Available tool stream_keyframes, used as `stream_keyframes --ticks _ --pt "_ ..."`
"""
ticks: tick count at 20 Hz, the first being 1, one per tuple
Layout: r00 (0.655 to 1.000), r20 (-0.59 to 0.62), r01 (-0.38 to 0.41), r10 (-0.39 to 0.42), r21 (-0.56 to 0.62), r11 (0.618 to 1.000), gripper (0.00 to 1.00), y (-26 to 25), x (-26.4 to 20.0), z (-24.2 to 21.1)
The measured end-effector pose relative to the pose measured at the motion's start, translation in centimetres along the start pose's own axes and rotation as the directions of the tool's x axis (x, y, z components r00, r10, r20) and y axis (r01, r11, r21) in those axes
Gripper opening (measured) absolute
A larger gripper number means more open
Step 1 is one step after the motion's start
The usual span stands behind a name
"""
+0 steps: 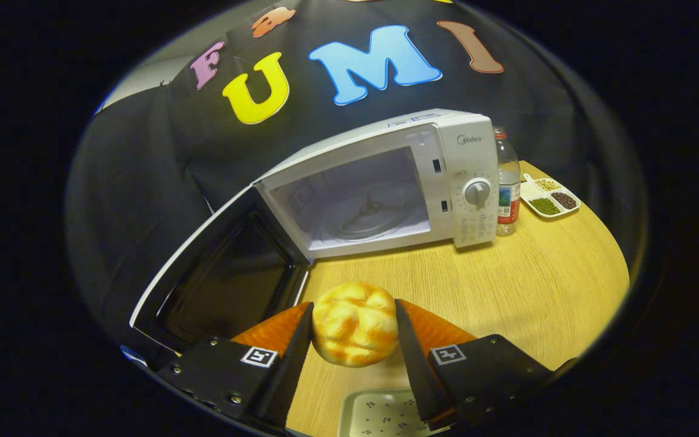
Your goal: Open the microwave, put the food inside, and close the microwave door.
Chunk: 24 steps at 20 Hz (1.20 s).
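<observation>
The bread (355, 323) looks soft, with a shiny, bumpy, baked crust, and the tool (354, 320) squeezes it from both sides. The surface (507, 285) is pale wood with fine lines, smooth and matt. The microwave (386, 182) is smooth white plastic, and its open door (222, 285) has dark shiny glass. The bottle (507, 188) is clear plastic.

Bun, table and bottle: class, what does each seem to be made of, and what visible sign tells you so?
Bun, held between the tool's fingers: looks like baked bread or a foam replica, with a matte, golden, cracked crust.
Table: wood or wood-look laminate, showing pale fine grain lines.
Bottle beside the microwave: probably clear plastic, see-through with a coloured label.
</observation>
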<state>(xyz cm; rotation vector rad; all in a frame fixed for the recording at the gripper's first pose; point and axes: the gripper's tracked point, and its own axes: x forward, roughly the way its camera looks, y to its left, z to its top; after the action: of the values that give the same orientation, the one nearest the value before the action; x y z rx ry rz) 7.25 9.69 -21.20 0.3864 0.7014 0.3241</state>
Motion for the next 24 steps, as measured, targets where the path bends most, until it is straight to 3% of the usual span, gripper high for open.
stream_keyframes --ticks 5,15,24 --pt "0.996 0.084 -0.041 0.035 0.076 0.996 0.77 1.0 2.5 3.0" --pt "0.976 0.202 -0.1 0.076 0.111 0.989 0.77 2.3 8.4 6.9" --pt "0.966 0.258 -0.054 0.019 0.131 0.99 0.77 1.4 14.8 8.6"
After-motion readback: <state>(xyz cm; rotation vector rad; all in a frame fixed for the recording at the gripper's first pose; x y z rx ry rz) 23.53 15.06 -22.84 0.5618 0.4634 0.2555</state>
